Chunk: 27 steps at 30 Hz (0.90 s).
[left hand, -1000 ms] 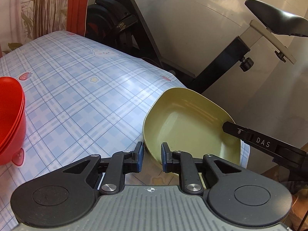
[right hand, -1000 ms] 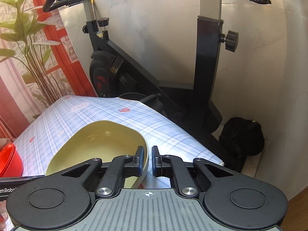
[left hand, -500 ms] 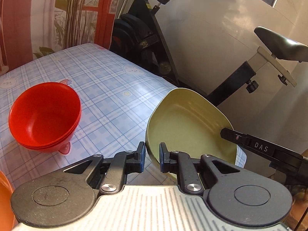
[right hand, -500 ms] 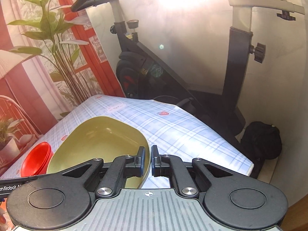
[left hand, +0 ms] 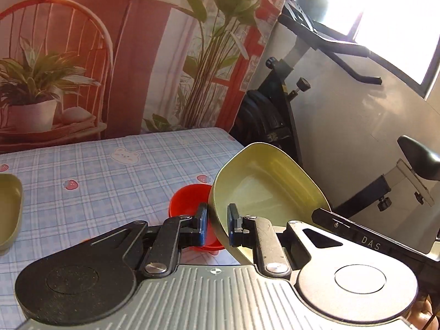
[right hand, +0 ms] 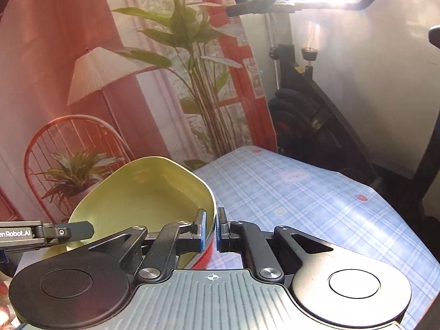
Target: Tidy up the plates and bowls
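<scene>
Left hand-held gripper [left hand: 216, 224] pinched the near left rim of the olive-green plate [left hand: 264, 181], blue pads either side of the wall. Right hand-held gripper [right hand: 211, 229] clamped the opposite rim of the same plate [right hand: 143, 192]. Plate was lifted off the counter [left hand: 110, 173] and tilted, its far edge up, held between the two tools. Stack of red bowls [left hand: 187, 203] sat on the checked counter cloth directly beneath and left of the plate, partly hidden by the left fingers. Second olive-green plate [left hand: 9, 209] lay well to the left of the red bowls, at the frame edge. Exercise bike [left hand: 288, 110] stood beyond the counter.
</scene>
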Motion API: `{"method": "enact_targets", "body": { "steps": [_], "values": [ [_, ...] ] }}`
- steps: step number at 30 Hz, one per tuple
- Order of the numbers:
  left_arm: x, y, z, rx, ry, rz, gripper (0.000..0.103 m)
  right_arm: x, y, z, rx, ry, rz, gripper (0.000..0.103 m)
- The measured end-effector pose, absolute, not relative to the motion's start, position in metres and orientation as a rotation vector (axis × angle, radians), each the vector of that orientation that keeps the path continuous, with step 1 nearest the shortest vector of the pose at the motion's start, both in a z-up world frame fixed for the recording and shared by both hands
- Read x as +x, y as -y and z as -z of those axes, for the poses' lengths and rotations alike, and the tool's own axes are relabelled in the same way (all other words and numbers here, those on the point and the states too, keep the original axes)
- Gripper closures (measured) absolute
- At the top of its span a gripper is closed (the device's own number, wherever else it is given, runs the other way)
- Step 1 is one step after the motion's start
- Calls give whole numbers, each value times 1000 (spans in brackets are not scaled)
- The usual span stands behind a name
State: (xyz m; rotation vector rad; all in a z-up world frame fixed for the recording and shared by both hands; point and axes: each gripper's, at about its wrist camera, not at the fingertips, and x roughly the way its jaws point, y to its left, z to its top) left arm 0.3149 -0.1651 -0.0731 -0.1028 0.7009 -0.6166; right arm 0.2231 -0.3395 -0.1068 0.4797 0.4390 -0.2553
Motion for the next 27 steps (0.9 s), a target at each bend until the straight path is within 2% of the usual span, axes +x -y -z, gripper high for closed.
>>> {"method": "enact_targets", "body": {
  "steps": [7, 12, 17, 27],
  "values": [
    [322, 101, 10, -96, -568, 496, 87, 274, 276, 48, 400, -381, 119, 96],
    [322, 59, -8, -84, -537, 434, 87, 299, 236, 30, 372, -381, 53, 95],
    [327, 27, 9, -122, -604, 400, 87, 310, 206, 38, 365, -411, 30, 96],
    [325, -3, 86, -152, -743, 409, 87, 306, 187, 101, 399, -550, 68, 96]
  ]
}}
